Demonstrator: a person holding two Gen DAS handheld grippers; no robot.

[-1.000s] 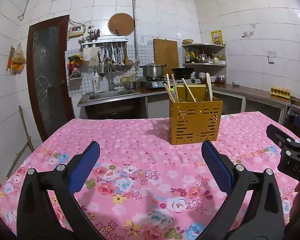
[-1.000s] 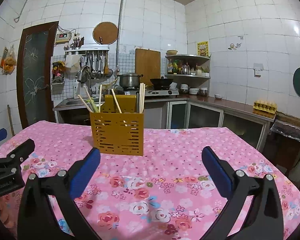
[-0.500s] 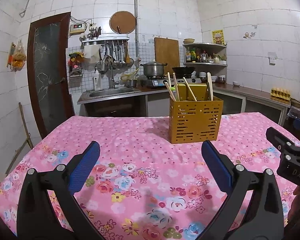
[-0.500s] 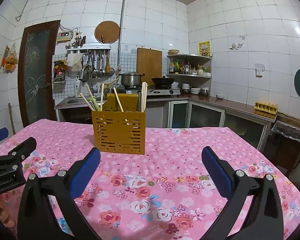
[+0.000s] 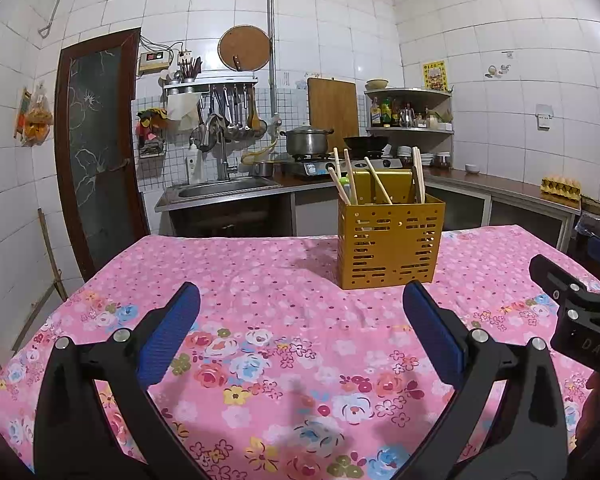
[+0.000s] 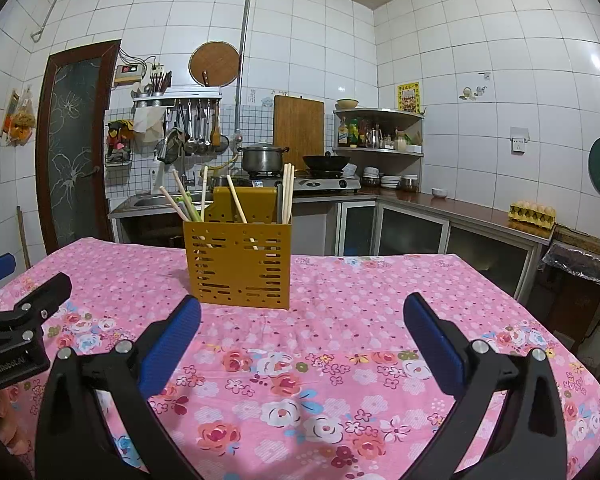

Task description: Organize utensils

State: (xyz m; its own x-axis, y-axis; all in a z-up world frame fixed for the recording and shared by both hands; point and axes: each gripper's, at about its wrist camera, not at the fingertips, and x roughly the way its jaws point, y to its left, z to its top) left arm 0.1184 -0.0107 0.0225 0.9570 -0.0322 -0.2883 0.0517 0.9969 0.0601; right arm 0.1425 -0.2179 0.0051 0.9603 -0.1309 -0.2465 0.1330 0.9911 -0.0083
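A yellow slotted utensil holder (image 5: 390, 244) stands upright on the pink floral tablecloth (image 5: 268, 312); it also shows in the right wrist view (image 6: 238, 266). Several wooden chopsticks (image 5: 350, 182) stick up out of it, seen too in the right wrist view (image 6: 287, 192). My left gripper (image 5: 300, 308) is open and empty, above the cloth in front of the holder. My right gripper (image 6: 302, 316) is open and empty, also short of the holder. The right gripper's body shows at the right edge of the left wrist view (image 5: 576, 316). No loose utensil shows on the table.
Behind the table runs a kitchen counter with a sink (image 5: 224, 188), a gas stove with a pot (image 5: 306, 142) and a wok (image 6: 326, 162). A dark door (image 5: 96, 148) is at the left. An egg tray (image 6: 532, 212) sits on the right counter.
Both views have shifted slightly, and the holder sits a little differently in frame. Both grippers stay open and empty.
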